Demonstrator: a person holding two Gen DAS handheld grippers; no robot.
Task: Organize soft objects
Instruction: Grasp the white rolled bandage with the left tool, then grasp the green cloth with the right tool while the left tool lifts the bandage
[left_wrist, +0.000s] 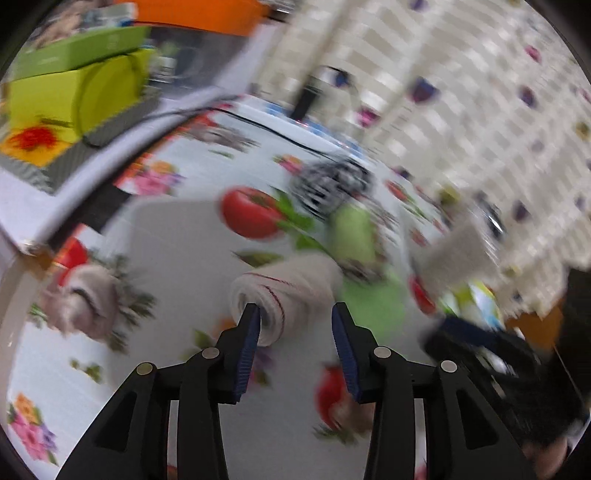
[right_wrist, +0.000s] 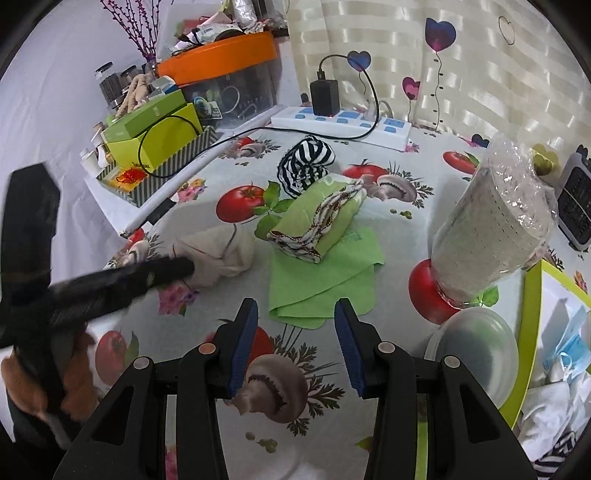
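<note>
My left gripper (left_wrist: 295, 325) is open, its jaws around the near end of a rolled cream cloth (left_wrist: 291, 291) with red stitching; the view is blurred. The same cream cloth (right_wrist: 218, 254) shows in the right wrist view, with the left gripper's dark finger (right_wrist: 162, 273) against it. My right gripper (right_wrist: 295, 325) is open and empty above the table. Ahead of it lie a flat green cloth (right_wrist: 321, 280), a rolled green patterned cloth (right_wrist: 317, 221) and a black-and-white striped cloth (right_wrist: 306, 162). A green-rimmed box (right_wrist: 532, 332) at right holds soft items.
A wrapped paper roll (right_wrist: 491, 229) and a white lid (right_wrist: 476, 350) stand at right. A power strip (right_wrist: 340, 123) with charger lies at the back. Green boxes (right_wrist: 155, 140) and an orange-lidded tub (right_wrist: 221, 59) crowd the back left. A floral tablecloth (right_wrist: 221, 369) covers the table.
</note>
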